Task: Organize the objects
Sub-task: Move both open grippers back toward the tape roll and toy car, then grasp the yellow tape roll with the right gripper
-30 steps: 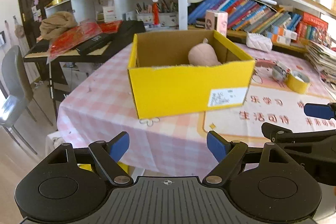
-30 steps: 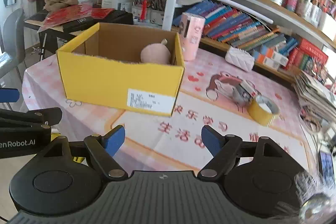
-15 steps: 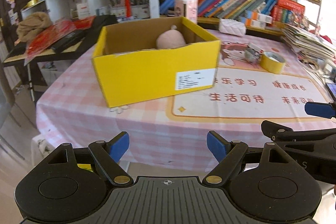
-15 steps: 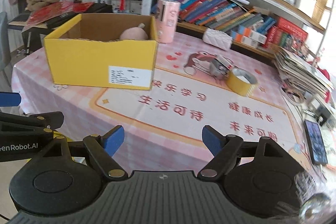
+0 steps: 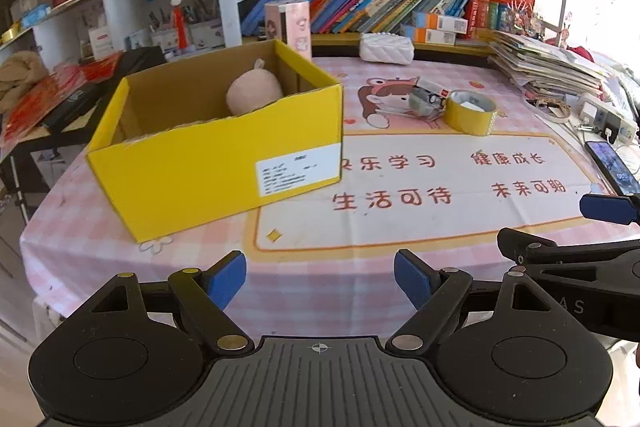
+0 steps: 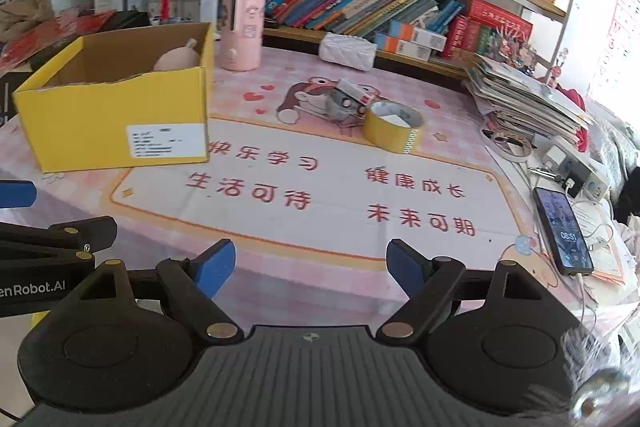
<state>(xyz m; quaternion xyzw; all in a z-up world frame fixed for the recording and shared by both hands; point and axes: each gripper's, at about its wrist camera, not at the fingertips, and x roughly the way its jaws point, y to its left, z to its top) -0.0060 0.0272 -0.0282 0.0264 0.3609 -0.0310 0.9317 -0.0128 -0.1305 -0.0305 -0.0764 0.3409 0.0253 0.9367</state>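
Hovering — both grippers (image 5: 320,277) (image 6: 307,265) empty, agape

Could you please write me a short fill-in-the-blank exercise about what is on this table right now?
1. The pink round plush lies inside the ___ cardboard box.
2. The roll of yellow tape sits on the table, touching a small ___ object.
3. Both the left tool and the right tool hold ___.
4. The phone lies with its screen ___.

Missing words: yellow; grey; nothing; lit
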